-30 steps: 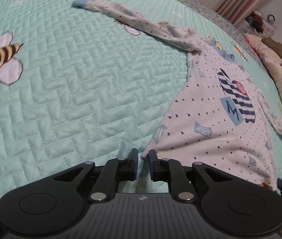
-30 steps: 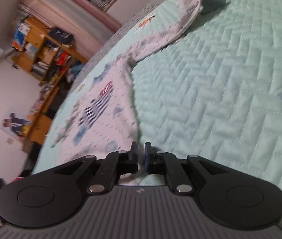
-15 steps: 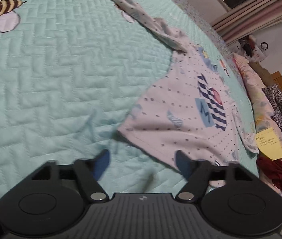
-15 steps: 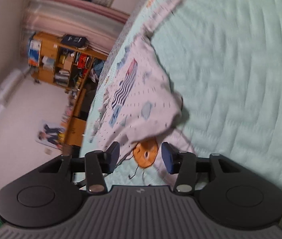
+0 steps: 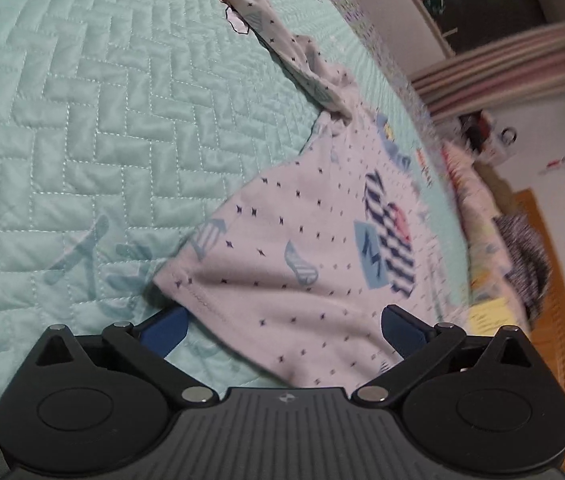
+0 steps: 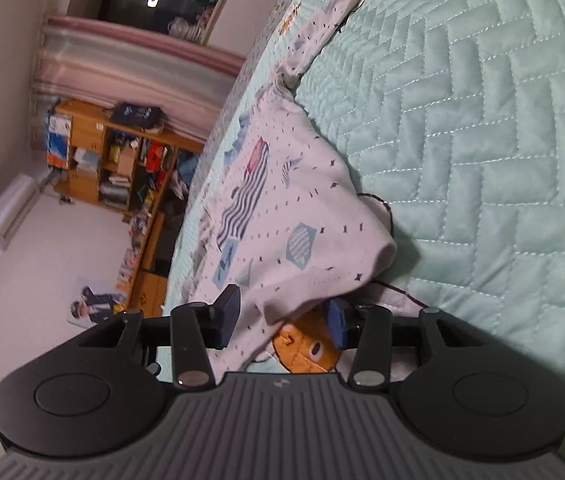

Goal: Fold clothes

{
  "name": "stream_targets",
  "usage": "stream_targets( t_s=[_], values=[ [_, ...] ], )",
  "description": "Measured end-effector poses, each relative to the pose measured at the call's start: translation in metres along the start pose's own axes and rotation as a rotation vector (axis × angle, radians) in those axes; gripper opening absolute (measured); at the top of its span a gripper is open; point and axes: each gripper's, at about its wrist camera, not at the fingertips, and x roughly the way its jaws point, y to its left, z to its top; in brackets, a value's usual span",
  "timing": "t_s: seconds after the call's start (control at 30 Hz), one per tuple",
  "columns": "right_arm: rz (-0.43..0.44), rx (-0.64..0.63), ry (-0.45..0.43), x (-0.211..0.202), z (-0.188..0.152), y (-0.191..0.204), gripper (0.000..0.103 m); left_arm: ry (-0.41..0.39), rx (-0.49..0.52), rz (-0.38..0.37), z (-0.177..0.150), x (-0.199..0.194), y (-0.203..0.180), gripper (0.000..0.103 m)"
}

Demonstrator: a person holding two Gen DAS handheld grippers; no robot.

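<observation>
- The white patterned long-sleeved shirt [image 5: 314,240] lies spread on the bed's mint quilted bedspread [image 5: 82,140], one sleeve stretched away across it.
- Left hand-held gripper [image 5: 282,326]: jaws opening, spread wide, the shirt's hem lying loose between them, unpinched.
- Right hand-held gripper [image 6: 284,318]: jaws half apart, the hem's corner between them, not pinched.
- A wooden bookshelf [image 6: 110,164] stands packed with books and boxes.

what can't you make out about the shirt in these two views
- Shirt hem middle, left wrist view: hidden behind the left gripper body.
- Far sleeve cuff, left wrist view: cut off by the top edge.
- Hem underside, right wrist view: shadowed above the right gripper.
</observation>
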Motion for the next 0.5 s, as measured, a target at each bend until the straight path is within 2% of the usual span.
stream_targets(
  t_s=[0.17, 0.3, 0.37, 0.4, 0.47, 0.5],
  values=[
    [0.038, 0.022, -0.024, 0.009, 0.002, -0.001, 0.048, -0.031, 0.02, -0.017, -0.004, 0.007, -0.007, 0.102],
    [0.06, 0.019, -0.028, 0.018, 0.004, 0.001, 0.048, -0.052, 0.071, 0.003, -0.01, 0.01, -0.016, 0.101],
    [0.065, -0.005, -0.02, 0.024, 0.004, 0.004, 0.048, -0.054, 0.09, 0.013, -0.012, 0.011, -0.019, 0.097],
    [0.064, -0.026, -0.013, 0.026, 0.003, 0.006, 0.048, -0.054, 0.098, 0.019, -0.012, 0.01, -0.02, 0.09],
    [0.055, -0.064, 0.009, 0.029, 0.003, 0.01, 0.047, -0.05, 0.125, 0.047, -0.013, 0.01, -0.022, 0.066],
    [0.05, -0.082, 0.021, 0.031, 0.003, 0.012, 0.045, -0.026, 0.136, 0.056, -0.013, 0.012, -0.021, 0.025]
  ],
)
